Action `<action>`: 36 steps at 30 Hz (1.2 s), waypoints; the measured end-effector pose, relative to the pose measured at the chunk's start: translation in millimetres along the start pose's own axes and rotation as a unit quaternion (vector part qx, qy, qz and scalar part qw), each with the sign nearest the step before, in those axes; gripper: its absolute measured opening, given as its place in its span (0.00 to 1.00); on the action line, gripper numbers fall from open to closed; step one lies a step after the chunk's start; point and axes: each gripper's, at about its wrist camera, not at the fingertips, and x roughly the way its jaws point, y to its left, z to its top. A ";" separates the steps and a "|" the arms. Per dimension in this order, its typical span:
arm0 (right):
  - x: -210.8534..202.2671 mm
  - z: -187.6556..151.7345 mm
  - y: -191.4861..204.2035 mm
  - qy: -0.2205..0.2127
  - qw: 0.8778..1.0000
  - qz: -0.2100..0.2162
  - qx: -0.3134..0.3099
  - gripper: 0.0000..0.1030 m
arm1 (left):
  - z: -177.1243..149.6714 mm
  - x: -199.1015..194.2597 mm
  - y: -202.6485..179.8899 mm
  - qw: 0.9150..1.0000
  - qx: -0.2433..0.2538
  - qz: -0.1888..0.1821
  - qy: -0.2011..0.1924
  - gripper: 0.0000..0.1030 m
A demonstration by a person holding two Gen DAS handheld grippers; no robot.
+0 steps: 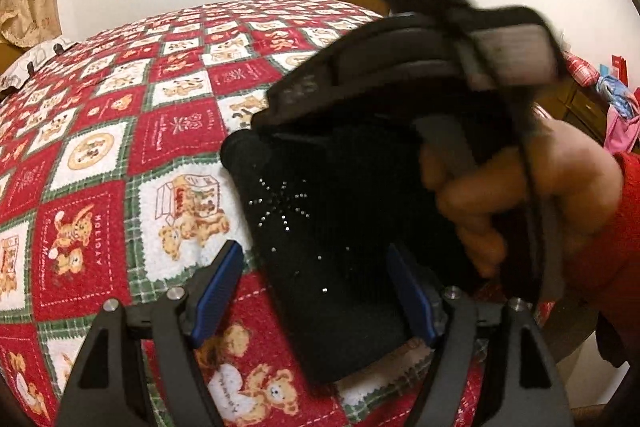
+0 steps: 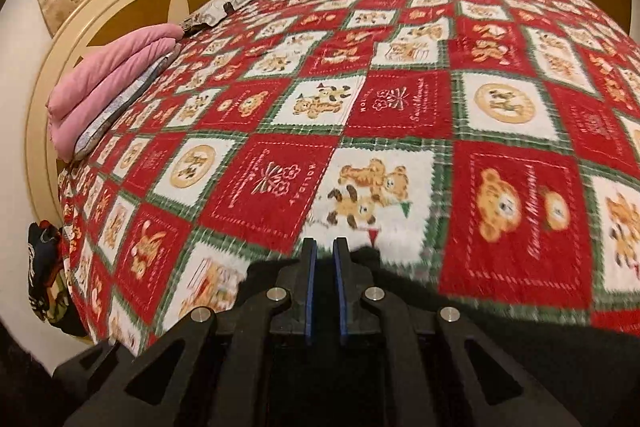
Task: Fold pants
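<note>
Now black pants (image 1: 320,267) lie btwn open left tool (image 1: 316,291) pads

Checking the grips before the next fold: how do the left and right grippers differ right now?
The left gripper has its blue pads spread wide, while the right gripper has its pads nearly together. The left one straddles the black pants without pressing them; the right one appears to pinch black fabric between its pads. The right gripper looks out over open blanket; the left faces the pants and the other tool. Both have black frames with blue pads and point down at the bed.
</note>
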 end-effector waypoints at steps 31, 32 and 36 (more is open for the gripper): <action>-175.1 -159.2 -121.5 -0.162 0.968 -0.120 0.153 0.10 | 20.1 -24.6 -21.7 0.999 -0.016 0.045 0.010 0.75; -183.1 -161.1 -118.7 -0.166 0.967 -0.111 0.160 0.10 | 20.3 -25.4 -22.2 0.999 -0.016 0.049 0.012 0.75; -212.8 -170.6 -102.2 -0.215 0.960 -0.081 0.162 0.11 | 19.9 -34.6 -23.9 0.997 -0.015 0.070 0.005 0.81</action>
